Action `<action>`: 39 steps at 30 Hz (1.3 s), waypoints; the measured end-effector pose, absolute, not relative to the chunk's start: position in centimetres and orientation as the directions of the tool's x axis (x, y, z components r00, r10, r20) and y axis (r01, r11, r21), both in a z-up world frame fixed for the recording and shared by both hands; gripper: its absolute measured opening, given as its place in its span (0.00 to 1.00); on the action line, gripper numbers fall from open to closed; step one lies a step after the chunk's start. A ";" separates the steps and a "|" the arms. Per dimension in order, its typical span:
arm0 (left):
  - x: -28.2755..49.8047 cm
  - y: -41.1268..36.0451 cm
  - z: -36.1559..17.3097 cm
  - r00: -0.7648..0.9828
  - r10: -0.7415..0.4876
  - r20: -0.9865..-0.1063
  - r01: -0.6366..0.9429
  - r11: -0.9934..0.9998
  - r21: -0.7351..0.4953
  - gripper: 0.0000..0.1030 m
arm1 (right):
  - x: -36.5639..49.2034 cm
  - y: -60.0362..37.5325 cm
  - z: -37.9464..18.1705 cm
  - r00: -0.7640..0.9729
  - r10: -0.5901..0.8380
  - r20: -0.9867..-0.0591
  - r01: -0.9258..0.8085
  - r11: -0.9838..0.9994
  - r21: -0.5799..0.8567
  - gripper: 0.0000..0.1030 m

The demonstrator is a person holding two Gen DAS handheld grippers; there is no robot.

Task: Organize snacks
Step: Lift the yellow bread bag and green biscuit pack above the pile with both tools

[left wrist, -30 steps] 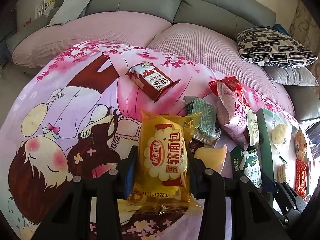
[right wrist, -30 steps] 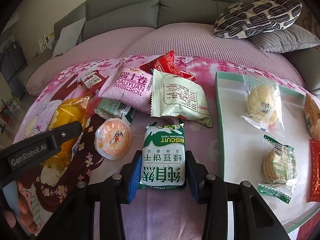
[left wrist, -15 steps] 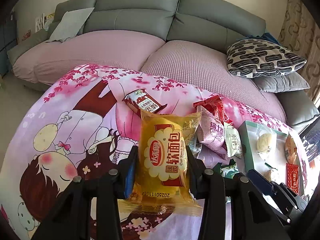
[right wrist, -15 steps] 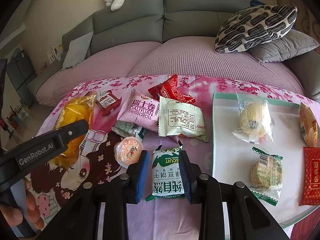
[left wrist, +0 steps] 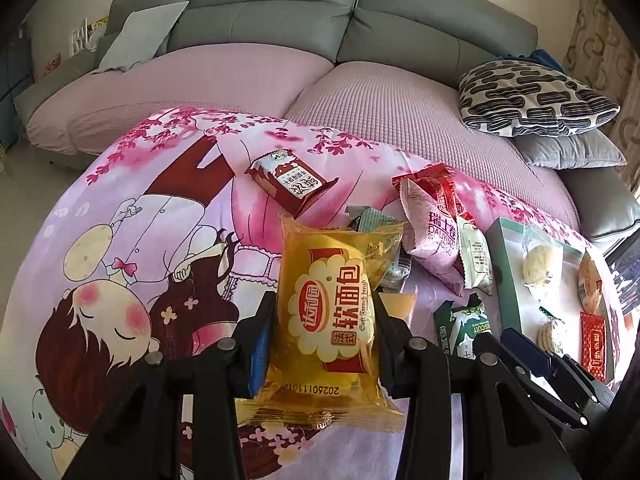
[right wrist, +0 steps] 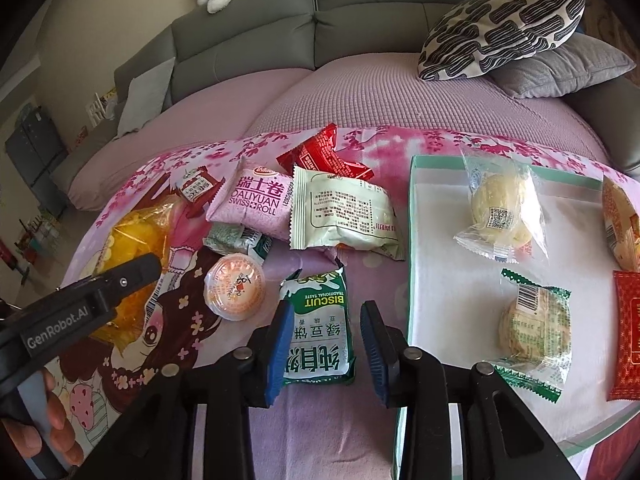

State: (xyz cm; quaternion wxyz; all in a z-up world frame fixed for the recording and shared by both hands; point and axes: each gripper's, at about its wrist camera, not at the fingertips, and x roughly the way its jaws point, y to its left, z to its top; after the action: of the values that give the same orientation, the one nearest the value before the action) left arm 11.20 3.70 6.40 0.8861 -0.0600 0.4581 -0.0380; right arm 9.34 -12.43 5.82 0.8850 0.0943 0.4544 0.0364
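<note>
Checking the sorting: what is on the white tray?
On the tray: a pale bun, a green-wrapped biscuit stack and two red-orange packets cut off at the frame edge.

Left hand-held gripper (left wrist: 326, 340) clamped; right hand-held gripper (right wrist: 325, 344) jaws opening.

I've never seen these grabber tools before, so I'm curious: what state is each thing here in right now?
Left gripper: shut on the yellow bread pack.
Right gripper: jaws opening, green biscuit pack between them, a gap on its right side.
Tray: holds several wrapped snacks.
Jelly cup: sealed, lying on the cloth.
Swiss roll pack: sealed, lying flat.
</note>
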 end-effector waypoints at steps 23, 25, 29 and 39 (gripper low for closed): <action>12.1 4.4 3.5 0.505 -0.127 -0.854 -0.013 0.988 -0.155 0.44 | 10.0 -8.6 3.2 0.535 0.044 -0.844 -0.031 0.999 0.033 0.50; 12.2 4.3 3.1 0.495 -0.122 -0.860 -0.015 0.989 -0.149 0.44 | 10.0 -8.4 3.2 0.540 0.035 -0.841 -0.031 0.999 0.021 0.51; 12.3 4.1 2.5 0.481 -0.114 -0.869 -0.018 0.990 -0.140 0.44 | 9.9 -8.1 3.0 0.543 0.026 -0.839 -0.041 0.999 0.005 0.52; 12.5 4.2 2.3 0.481 -0.125 -0.868 -0.032 0.987 -0.160 0.44 | 9.9 -7.8 3.1 0.540 0.012 -0.841 -0.036 0.999 -0.009 0.51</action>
State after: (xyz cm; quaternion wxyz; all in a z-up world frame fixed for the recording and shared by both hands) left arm 12.46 4.22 2.28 0.8571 -0.0774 0.5087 -0.0271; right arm 9.88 -7.82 3.06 0.8775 -0.0126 0.4792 0.0138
